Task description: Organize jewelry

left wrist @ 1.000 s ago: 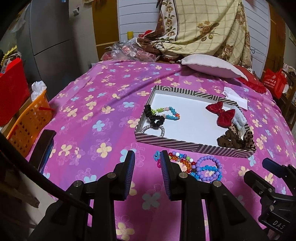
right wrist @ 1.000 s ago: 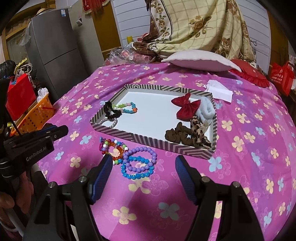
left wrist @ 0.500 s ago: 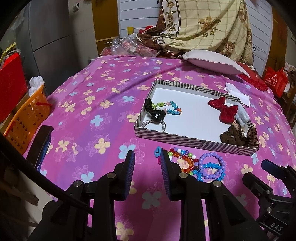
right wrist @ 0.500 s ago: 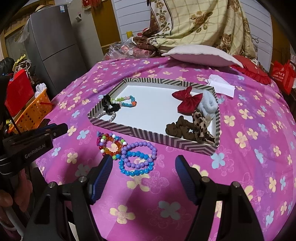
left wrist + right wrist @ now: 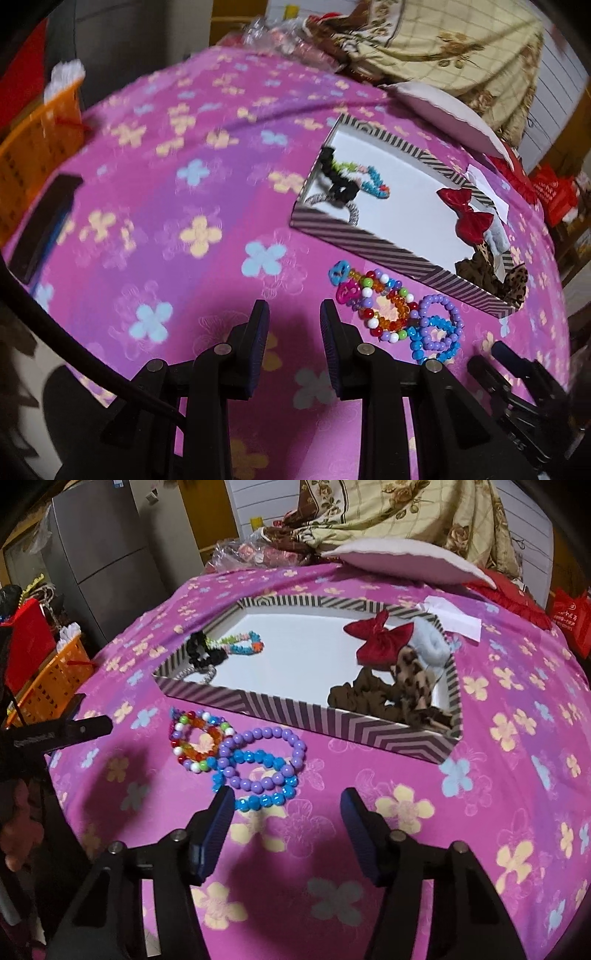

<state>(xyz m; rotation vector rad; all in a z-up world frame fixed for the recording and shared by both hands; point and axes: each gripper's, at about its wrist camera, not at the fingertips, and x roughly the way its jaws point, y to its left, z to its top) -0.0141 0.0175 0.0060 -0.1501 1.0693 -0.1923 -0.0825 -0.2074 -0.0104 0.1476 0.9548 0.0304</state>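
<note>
Silver hair tie (image 5: 195, 674) half behind striped tray (image 5: 295, 710)

Around the edges we've got a magenta bedspread with pastel flower prints (image 5: 517, 782) covering everything. At its far end sits a flat pale pink cushion (image 5: 402, 563), with a cream floral checked blanket (image 5: 413, 513) heaped behind that. Off the bedspread's left side there's an orange plastic basket (image 5: 51, 679), and further back a tall grey fridge (image 5: 99, 550). A folded white paper (image 5: 454, 618) lies on the bedspread near the cushion.

No legible text, red bag (image 5: 570, 622) print unreadable
</note>
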